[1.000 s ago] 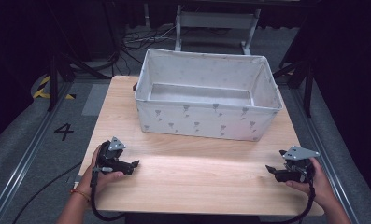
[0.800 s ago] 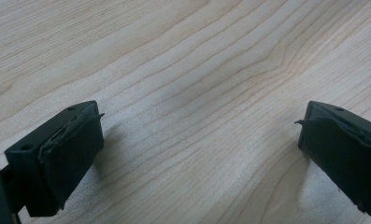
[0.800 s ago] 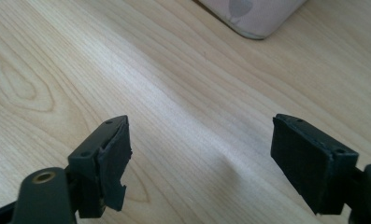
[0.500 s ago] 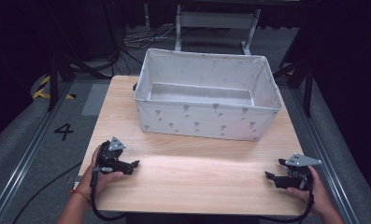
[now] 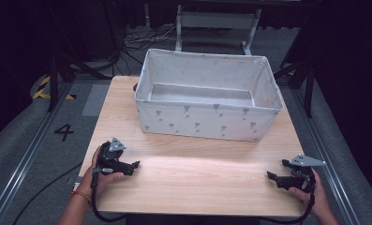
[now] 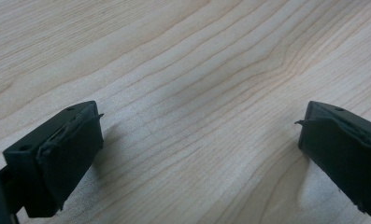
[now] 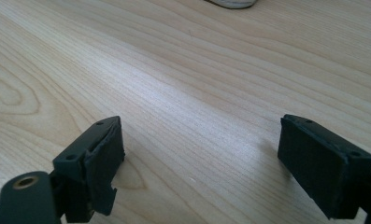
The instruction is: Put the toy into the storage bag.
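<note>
While high view shows bin (image 5: 207, 105), gripper views show bare table (image 6: 183, 70), both grippers spread.

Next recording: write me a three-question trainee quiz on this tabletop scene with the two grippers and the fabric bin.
1. True or false: the right gripper holds an object between its jaws.
2. What stands at the far side of the wooden table? A) a metal pot B) a white fabric bin C) a stack of plates
3. Which gripper lies near the table's front left corner?

Key
1. False: its jaws stand apart over bare wood and have just been opening.
2. B: the white fabric bin, patterned with small grey marks, open at the top.
3. The left gripper, jaws also open with nothing between them.
</note>
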`<state>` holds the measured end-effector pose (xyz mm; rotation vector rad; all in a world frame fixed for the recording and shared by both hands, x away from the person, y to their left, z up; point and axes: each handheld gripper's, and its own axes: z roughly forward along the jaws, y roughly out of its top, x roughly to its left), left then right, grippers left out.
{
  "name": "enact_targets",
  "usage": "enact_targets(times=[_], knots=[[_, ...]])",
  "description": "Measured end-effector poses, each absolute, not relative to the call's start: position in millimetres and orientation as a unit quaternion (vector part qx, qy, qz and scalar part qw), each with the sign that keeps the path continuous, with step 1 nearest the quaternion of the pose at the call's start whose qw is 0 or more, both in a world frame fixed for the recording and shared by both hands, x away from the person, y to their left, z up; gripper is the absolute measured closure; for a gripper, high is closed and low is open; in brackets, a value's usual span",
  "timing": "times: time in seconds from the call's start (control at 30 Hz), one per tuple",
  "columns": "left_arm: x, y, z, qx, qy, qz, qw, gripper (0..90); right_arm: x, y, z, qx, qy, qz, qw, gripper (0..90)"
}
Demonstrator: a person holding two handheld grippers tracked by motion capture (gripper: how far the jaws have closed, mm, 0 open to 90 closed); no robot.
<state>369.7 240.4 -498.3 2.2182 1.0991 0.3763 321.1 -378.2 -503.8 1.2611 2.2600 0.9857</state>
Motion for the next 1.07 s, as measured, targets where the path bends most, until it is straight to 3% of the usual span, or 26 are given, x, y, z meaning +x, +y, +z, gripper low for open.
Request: enact_targets(times=[1.07], knots=[[370.8, 240.5, -498.3, 0.841, 0.416, 0.147, 0.313, 0.2, 321.1, -378.2, -503.7, 0.454, 0.799, 0.349, 0.187, 14.9]])
